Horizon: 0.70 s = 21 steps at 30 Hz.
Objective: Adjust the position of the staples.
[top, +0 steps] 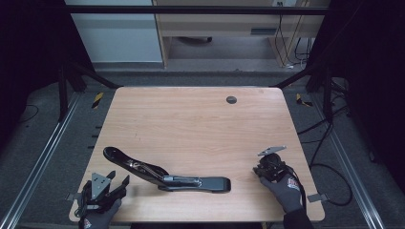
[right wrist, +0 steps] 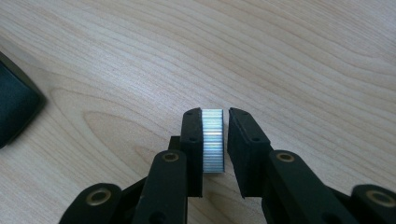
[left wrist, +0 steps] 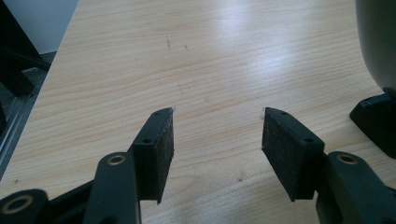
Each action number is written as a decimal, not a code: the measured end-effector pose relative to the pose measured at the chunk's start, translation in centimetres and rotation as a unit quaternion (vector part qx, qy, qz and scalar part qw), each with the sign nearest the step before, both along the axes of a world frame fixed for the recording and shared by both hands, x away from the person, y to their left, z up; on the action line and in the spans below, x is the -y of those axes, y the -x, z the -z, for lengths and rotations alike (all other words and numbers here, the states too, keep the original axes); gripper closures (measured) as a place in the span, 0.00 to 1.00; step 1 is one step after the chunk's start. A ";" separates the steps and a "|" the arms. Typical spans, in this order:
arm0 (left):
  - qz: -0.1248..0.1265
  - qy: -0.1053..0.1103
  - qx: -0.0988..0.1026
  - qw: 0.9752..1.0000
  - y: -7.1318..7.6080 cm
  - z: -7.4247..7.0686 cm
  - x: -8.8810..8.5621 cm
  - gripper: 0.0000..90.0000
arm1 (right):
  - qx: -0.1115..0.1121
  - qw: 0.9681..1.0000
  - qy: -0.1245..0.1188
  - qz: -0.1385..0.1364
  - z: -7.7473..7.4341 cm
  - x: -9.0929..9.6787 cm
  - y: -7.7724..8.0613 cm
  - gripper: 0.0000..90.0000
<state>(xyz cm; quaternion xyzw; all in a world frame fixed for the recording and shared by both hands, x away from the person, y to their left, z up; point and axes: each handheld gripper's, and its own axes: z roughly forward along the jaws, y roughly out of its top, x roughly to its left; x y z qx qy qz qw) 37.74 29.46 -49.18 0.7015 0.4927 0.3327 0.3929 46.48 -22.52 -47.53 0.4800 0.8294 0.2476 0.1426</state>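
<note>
A long black stapler (top: 167,176) lies swung wide apart on the wooden table (top: 191,119) near its front edge, the arm raised toward the left. My left gripper (top: 119,177) rests at the front left corner, just left of the stapler, open with bare wood between its pads (left wrist: 217,126). The stapler's base (left wrist: 373,123) sits to its right in the left gripper view. My right gripper (top: 258,169) is low on the table at the front right. A shiny strip of staples (right wrist: 212,140) stands between its jaws (right wrist: 215,114), flush against one pad with a thin gap at the other.
A dark round grommet (top: 231,99) sits near the table's far edge. Cables (top: 329,167) trail on the floor to the right, and metal rails (top: 43,157) run along both sides. The stapler's end (right wrist: 14,107) lies to the left of the right gripper.
</note>
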 end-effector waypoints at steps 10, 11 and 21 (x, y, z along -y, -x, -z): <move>-0.001 -0.001 0.001 1.000 0.0 0.0 0.0 0.48 | -0.006 1.000 0.006 -0.001 0.2 -0.1 -0.1 0.87; -0.001 -0.001 0.001 1.000 0.0 0.0 0.0 0.48 | -0.005 1.000 0.006 -0.001 0.2 -0.1 -0.1 0.87; 0.000 -0.003 -0.002 1.000 0.0 0.0 0.0 0.48 | 0.018 1.000 -0.012 -0.009 -0.5 0.3 0.3 0.87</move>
